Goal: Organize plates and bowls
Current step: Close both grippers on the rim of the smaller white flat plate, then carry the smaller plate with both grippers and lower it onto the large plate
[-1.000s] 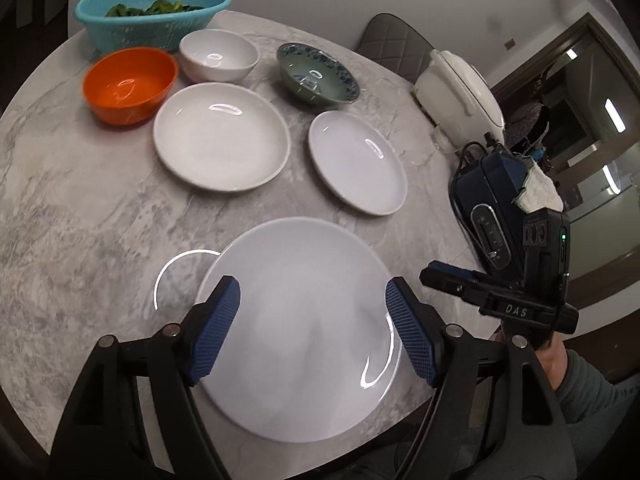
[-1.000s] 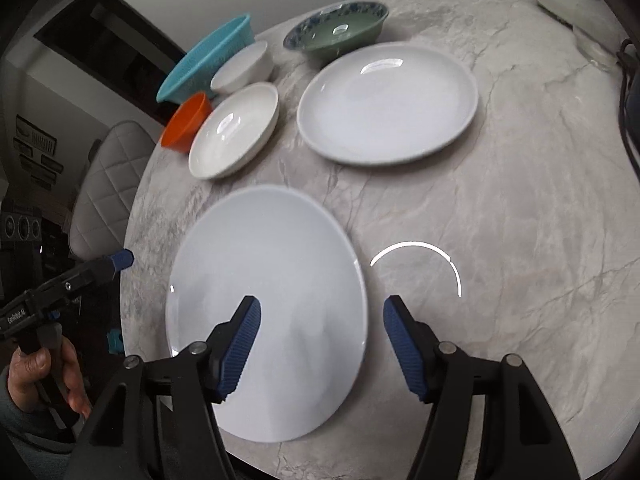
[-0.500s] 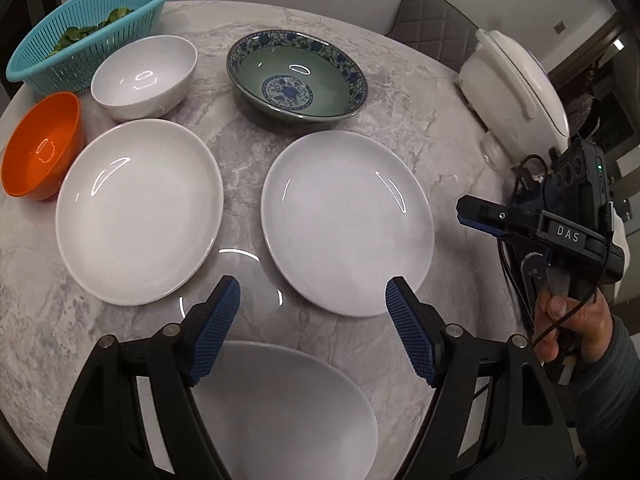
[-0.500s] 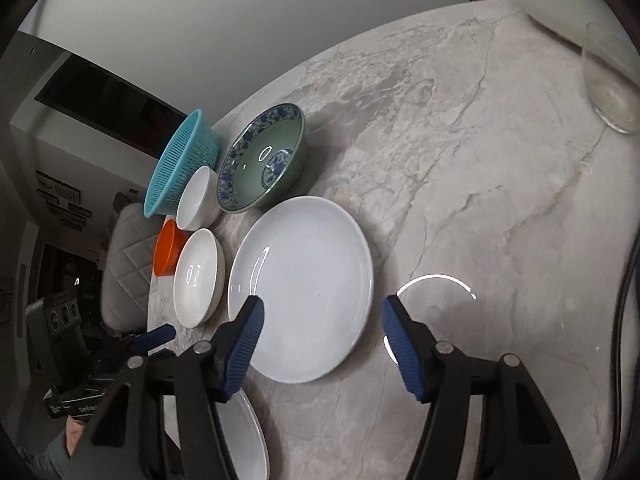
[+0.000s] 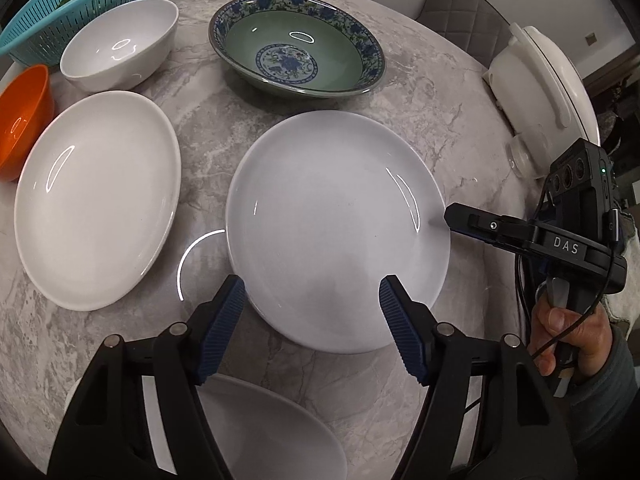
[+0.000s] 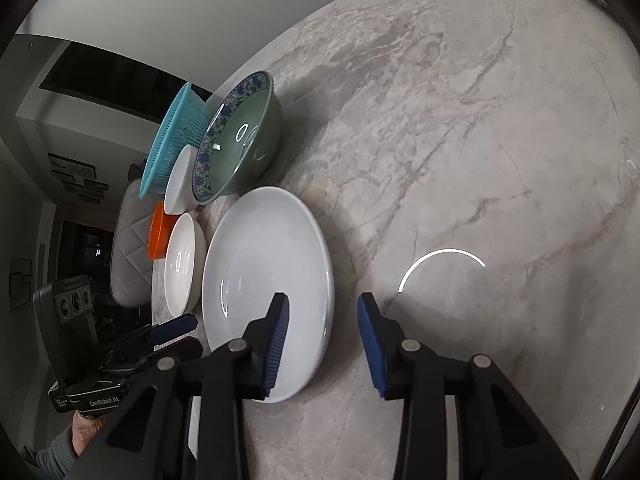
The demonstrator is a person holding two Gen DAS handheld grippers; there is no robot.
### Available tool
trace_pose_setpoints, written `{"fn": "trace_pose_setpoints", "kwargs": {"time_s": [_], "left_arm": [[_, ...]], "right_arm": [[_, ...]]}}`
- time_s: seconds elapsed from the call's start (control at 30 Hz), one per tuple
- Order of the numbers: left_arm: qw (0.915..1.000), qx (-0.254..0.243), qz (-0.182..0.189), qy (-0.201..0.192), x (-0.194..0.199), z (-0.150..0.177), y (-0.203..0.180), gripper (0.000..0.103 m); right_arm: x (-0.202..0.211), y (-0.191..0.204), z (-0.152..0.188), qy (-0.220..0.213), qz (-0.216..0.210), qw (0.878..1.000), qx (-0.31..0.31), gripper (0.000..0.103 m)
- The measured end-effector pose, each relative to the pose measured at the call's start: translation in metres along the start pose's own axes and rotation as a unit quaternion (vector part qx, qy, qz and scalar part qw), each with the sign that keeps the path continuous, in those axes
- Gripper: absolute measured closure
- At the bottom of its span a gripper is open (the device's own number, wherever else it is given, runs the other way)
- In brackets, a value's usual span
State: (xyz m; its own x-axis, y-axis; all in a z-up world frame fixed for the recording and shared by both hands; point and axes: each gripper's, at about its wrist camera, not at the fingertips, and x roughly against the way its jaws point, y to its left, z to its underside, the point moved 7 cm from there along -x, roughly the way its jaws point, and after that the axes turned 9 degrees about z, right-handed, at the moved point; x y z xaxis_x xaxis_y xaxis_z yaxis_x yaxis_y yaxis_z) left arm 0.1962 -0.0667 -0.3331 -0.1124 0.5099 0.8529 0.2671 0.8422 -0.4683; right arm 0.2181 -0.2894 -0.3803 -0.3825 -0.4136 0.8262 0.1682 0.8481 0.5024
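Observation:
A middle white plate [image 5: 336, 224] lies on the marble table [image 5: 432, 92], also in the right wrist view [image 6: 264, 280]. My left gripper [image 5: 312, 320] is open, its fingers either side of the plate's near rim, above it. My right gripper [image 6: 322, 340] is open and straddles the plate's right rim; it shows at the right in the left wrist view [image 5: 460, 220]. A deeper white plate [image 5: 96, 196] lies left, a large white plate [image 5: 272, 432] nearest. A green-blue patterned bowl [image 5: 296, 48], a white bowl [image 5: 120, 44] and an orange bowl [image 5: 24, 116] stand behind.
A turquoise basket [image 5: 72, 4] stands at the far left. A white rice cooker [image 5: 540, 76] and a small glass [image 5: 520, 156] stand at the right edge. A grey chair [image 5: 460, 4] is behind the table.
Both grippers moved forward from the near large plate to the middle white plate. The right gripper swung in and narrowed its opening around the plate's right rim.

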Motion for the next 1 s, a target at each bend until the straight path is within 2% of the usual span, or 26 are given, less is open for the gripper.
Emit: {"fn": "trace_pose_setpoints", "kwargs": {"time_s": [0.23, 0.33, 0.43, 0.53, 0.6, 0.67, 0.73, 0.83, 1.0], "left_arm": [[0.9998, 0.010, -0.016, -0.009, -0.006, -0.013, 0.009, 0.036], [0.9995, 0.010, -0.028, -0.008, -0.009, -0.018, 0.012, 0.050], [0.9994, 0.029, -0.017, -0.002, -0.016, -0.023, 0.019, 0.067], [0.9991, 0.036, -0.019, 0.015, -0.026, -0.024, 0.026, 0.070], [0.9989, 0.038, -0.022, 0.019, -0.032, -0.026, 0.028, 0.077], [0.9986, 0.045, -0.024, 0.013, -0.035, -0.027, 0.034, 0.083], [0.9983, 0.054, -0.021, 0.010, -0.035, -0.028, 0.041, 0.090], [0.9983, 0.055, -0.015, 0.010, -0.036, -0.030, 0.045, 0.092], [0.9988, 0.046, -0.019, 0.002, -0.033, -0.033, 0.038, 0.093]], "right_arm": [[-0.010, -0.003, -0.003, 0.021, -0.008, 1.000, -0.002, 0.070], [-0.014, -0.003, -0.004, 0.027, -0.012, 1.000, -0.010, 0.071], [-0.017, 0.001, -0.007, 0.031, -0.014, 0.999, -0.004, 0.072], [-0.021, 0.001, -0.010, 0.036, -0.011, 0.999, -0.007, 0.072], [-0.022, 0.002, -0.013, 0.036, -0.011, 0.999, -0.009, 0.073], [-0.022, 0.003, -0.013, 0.034, 0.003, 0.999, 0.003, 0.077], [-0.021, 0.001, -0.012, 0.032, 0.019, 0.999, 0.016, 0.089], [-0.021, -0.005, -0.012, 0.033, 0.020, 0.999, 0.014, 0.096], [-0.019, -0.004, -0.011, 0.024, 0.033, 0.999, 0.023, 0.096]]}}
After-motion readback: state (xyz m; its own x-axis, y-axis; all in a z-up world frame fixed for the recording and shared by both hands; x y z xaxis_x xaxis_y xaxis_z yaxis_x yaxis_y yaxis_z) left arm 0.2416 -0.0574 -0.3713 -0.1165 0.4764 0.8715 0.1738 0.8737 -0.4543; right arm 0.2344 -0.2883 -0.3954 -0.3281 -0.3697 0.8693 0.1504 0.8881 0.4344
